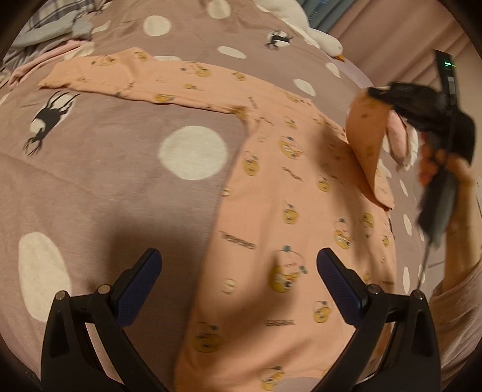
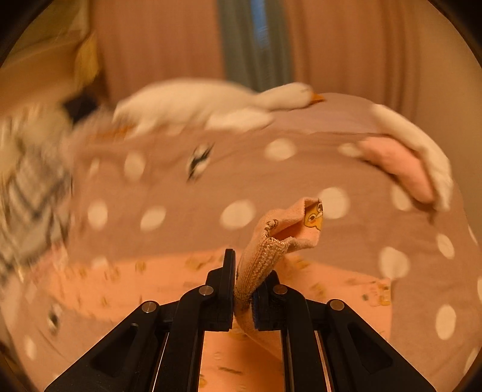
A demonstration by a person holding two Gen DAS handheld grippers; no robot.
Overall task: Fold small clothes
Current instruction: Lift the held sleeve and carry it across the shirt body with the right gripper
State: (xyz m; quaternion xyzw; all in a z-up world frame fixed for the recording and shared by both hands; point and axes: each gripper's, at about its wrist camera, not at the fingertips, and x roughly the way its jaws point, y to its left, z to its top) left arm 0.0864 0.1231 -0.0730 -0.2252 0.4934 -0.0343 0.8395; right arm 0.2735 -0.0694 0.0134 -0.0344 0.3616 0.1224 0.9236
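Below my left tool (image 1: 239, 276), whose blue-padded fingers (image 1: 138, 289) stand wide apart and hold nothing, a peach long-sleeved top (image 1: 289, 229) printed with yellow cartoon faces lies spread on the bed. Its body runs under the spread jaws, one finger over the mauve polka-dot bedspread (image 1: 105, 169) and the other over the garment. One sleeve (image 1: 126, 78) stretches flat toward the far left of the cover. At the right, the other sleeve (image 1: 366, 135) is lifted off the bed, pinched in my right tool (image 1: 388, 95), which is blurred here, with the hand (image 1: 442, 165) on its handle. A white plush goose (image 1: 304, 27) lies at the head of the bed, and grey plaid and pink fabric (image 1: 45, 33) is heaped at the far left.

From the right wrist, I see the right tool (image 2: 244, 289) clamped on the ribbed cuff (image 2: 259, 268) of that sleeve; the fabric rises between the closed fingers and its open end curls over above them, one yellow face showing inside. The rest of the peach top (image 2: 126, 283) lies flat on the bedspread (image 2: 168, 181) just beneath. Beyond it, blurred, the plush goose (image 2: 217, 102) lies across the far edge of the bed, a pink and white folded pile (image 2: 409, 165) sits at the right, and plaid fabric (image 2: 33, 193) at the left. Curtains (image 2: 168, 39) hang behind.
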